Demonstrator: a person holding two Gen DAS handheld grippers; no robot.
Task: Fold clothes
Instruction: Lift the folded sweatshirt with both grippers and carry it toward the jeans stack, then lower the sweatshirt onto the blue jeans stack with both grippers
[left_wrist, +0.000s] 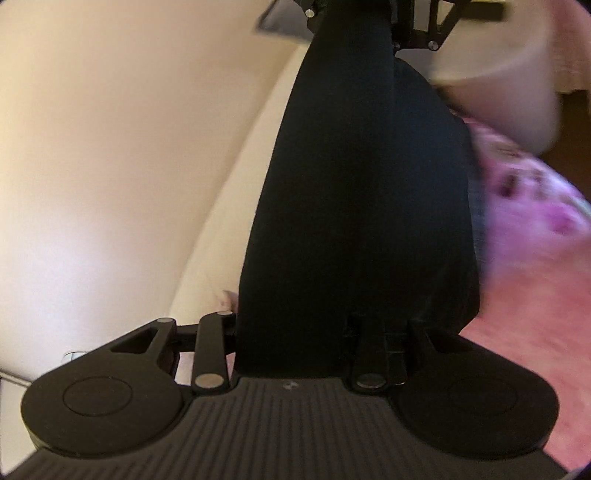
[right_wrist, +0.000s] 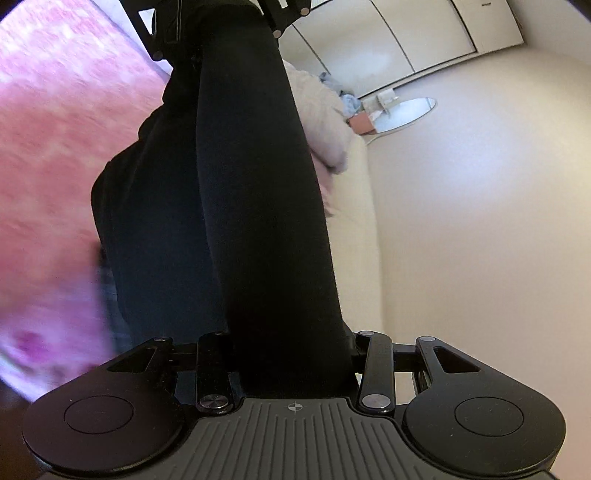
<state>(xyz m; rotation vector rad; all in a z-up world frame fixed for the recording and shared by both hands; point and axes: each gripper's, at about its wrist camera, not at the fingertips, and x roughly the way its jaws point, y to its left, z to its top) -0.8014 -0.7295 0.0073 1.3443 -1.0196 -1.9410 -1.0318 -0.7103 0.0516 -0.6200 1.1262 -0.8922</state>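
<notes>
A black garment (left_wrist: 354, 206) is stretched taut between my two grippers and fills the middle of both views (right_wrist: 229, 206). My left gripper (left_wrist: 314, 350) is shut on one end of it; its fingertips are hidden under the cloth. At the top of the left wrist view the right gripper (left_wrist: 406, 22) holds the far end. My right gripper (right_wrist: 291, 365) is shut on that end, fingertips hidden. The left gripper (right_wrist: 221, 22) shows at the top of the right wrist view. The garment hangs above a pink bedspread (right_wrist: 48, 155).
The pink bedspread (left_wrist: 524, 332) with a purple floral patch (left_wrist: 532, 192) lies below. A cream wall (left_wrist: 110, 147) and a beige pillow (right_wrist: 325, 122) are near. White wardrobe doors (right_wrist: 369, 48) and an oval mirror (right_wrist: 402, 114) stand across the room.
</notes>
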